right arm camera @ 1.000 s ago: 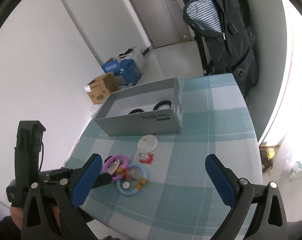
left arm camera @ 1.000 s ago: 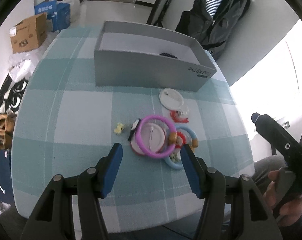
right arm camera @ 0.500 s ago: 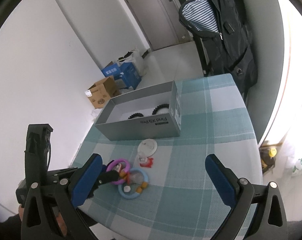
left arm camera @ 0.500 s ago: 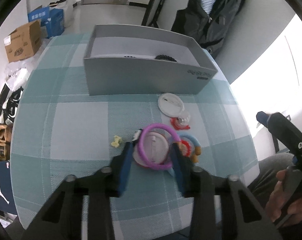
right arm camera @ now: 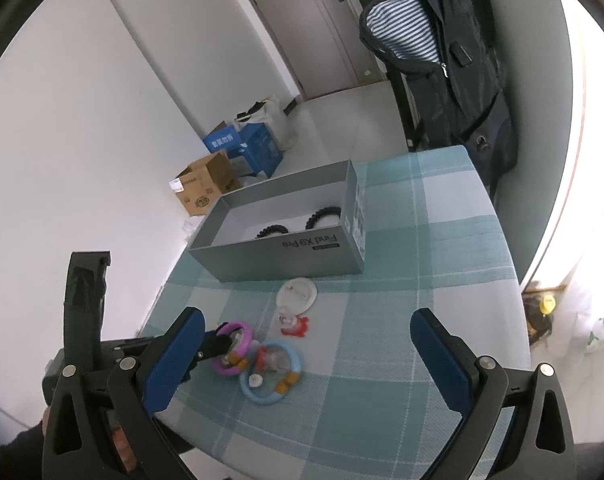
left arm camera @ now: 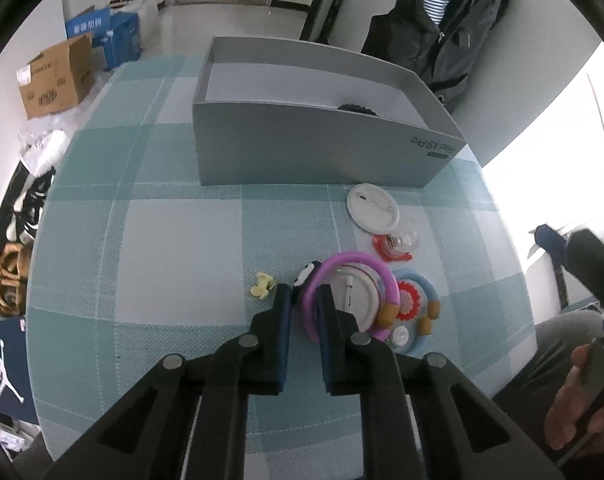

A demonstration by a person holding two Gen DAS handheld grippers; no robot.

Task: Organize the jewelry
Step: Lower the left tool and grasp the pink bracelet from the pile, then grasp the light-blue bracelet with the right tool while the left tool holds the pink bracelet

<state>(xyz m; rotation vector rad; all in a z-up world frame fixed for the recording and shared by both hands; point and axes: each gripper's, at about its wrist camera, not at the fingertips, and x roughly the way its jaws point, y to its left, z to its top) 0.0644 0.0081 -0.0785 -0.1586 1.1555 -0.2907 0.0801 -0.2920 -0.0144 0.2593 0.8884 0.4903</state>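
Jewelry is partly sorted: two black beaded bracelets (right arm camera: 320, 216) lie in the grey box (left arm camera: 314, 156), while the rest sits clustered on the checked tablecloth (left arm camera: 174, 240). Left gripper (left arm camera: 304, 300) pinches the purple bangle's (left arm camera: 354, 260) rim; right gripper (right arm camera: 306, 360) hangs wide open, empty. Blue bangle (left arm camera: 426, 288), white badge (left arm camera: 372, 208) and yellow clip (left arm camera: 262, 285) remain, crowding that bangle.

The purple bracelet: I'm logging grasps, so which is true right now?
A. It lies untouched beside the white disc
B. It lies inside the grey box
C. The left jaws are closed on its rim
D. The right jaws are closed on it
C: the left gripper has its jaws closed on the near rim of the purple bracelet, while the right gripper hangs wide open and empty.
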